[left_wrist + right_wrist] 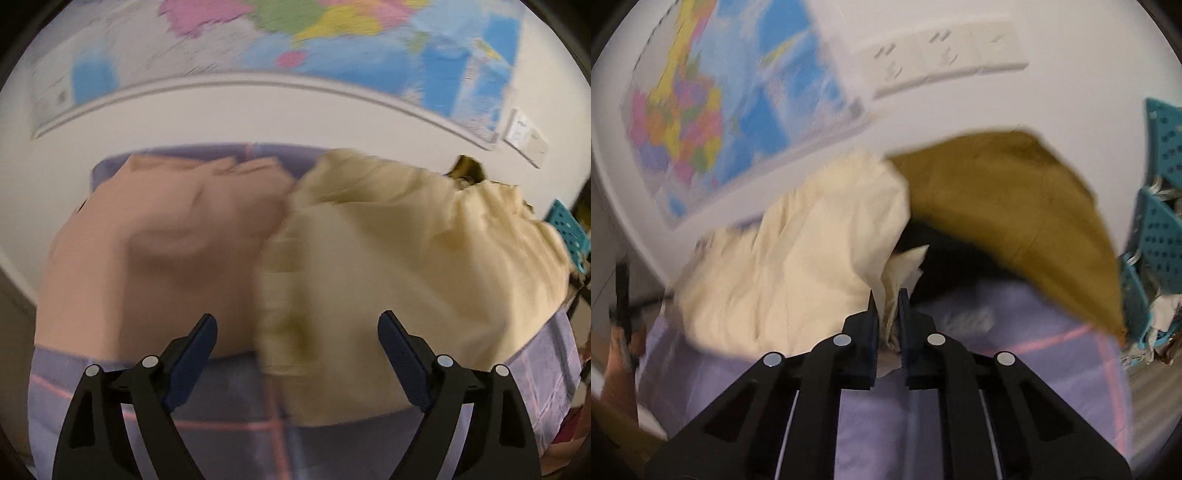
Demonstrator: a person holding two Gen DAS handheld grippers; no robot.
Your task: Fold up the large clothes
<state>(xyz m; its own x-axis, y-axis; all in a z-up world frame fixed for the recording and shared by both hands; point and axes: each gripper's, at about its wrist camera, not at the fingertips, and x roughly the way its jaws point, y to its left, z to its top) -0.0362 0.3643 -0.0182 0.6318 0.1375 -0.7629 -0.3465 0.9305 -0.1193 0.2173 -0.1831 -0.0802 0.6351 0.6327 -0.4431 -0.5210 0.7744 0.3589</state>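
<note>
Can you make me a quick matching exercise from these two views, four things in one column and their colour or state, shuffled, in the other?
Things:
1. left tool
2. right tool
3. folded garment at the left of the table
4. garment beside the teal baskets

Colour or state:
A. mustard brown
B. shut on the cream garment
C. open, holding nothing
D. pinkish beige

Pairs: 1-C, 2-B, 3-D, 4-A
</note>
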